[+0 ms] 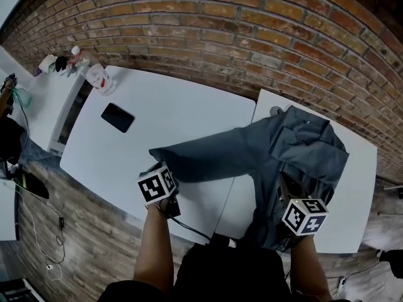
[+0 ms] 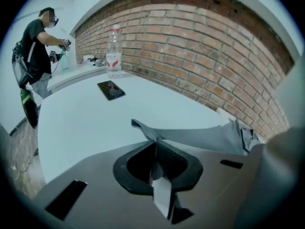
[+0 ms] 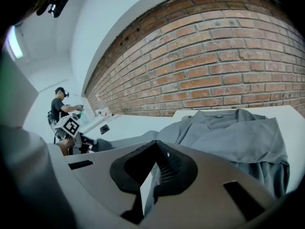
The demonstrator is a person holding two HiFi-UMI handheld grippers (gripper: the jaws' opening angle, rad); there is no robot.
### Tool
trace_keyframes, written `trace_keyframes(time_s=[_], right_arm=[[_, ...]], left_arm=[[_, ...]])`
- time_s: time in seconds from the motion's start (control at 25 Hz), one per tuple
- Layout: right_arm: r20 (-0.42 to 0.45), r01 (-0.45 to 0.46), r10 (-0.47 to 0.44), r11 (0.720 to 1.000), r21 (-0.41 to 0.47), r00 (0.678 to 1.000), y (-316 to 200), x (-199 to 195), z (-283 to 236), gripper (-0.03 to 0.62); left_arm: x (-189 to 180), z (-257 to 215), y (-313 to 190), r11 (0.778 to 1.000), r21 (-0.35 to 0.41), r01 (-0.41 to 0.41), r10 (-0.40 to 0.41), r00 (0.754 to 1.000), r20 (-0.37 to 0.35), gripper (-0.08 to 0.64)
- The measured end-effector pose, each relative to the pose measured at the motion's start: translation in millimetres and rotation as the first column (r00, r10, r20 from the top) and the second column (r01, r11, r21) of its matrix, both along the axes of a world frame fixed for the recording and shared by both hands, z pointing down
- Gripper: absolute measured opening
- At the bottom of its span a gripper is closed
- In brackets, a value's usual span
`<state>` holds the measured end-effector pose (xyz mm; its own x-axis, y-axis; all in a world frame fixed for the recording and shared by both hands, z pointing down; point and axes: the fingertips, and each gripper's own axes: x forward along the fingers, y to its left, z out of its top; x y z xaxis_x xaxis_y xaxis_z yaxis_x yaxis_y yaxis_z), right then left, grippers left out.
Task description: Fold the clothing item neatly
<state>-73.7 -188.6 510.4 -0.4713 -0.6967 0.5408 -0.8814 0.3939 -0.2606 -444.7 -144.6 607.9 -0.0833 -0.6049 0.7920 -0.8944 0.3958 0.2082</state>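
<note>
A grey shirt lies bunched on the right white table, collar toward the brick wall. One long sleeve stretches left across the seam onto the left white table. My left gripper is shut on the sleeve's end, and a strip of grey cloth shows between its jaws. At the near edge, my right gripper is shut on the shirt's lower part, with cloth pinched between its jaws. The shirt body spreads ahead of it.
A black phone lies on the left table's far side, with a clear water bottle beyond it. A brick wall runs behind both tables. At a side table to the left stands a person. Cables hang at the near edge.
</note>
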Motion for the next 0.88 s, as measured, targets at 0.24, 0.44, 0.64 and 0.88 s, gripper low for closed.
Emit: trace_keyframes(time_s=[0.24,0.44,0.64,0.88], right_arm=[[0.009,-0.08,0.08,0.997,0.014,0.997,19,36,-8,0.0],[0.001,-0.146,0.146,0.989,0.022,0.989,27,89,-13,0.0],[0.005,-0.218,0.218,0.976,0.022,0.976,35,152,-16,0.0],[0.015,-0.282,0.282,0.959,0.005,0.959,43,219,-13,0.0]], left_arm=[[70,-83,-67,0.962,0.225,-0.154,0.163,0.986,-0.022,0.017],[181,-119,-112,0.891,0.306,-0.336,0.359,0.933,-0.022,0.017],[307,-139,-131,0.801,0.343,-0.49,0.522,0.853,-0.001,0.017],[449,-137,-132,0.682,0.33,-0.653,0.682,0.731,0.036,0.017]])
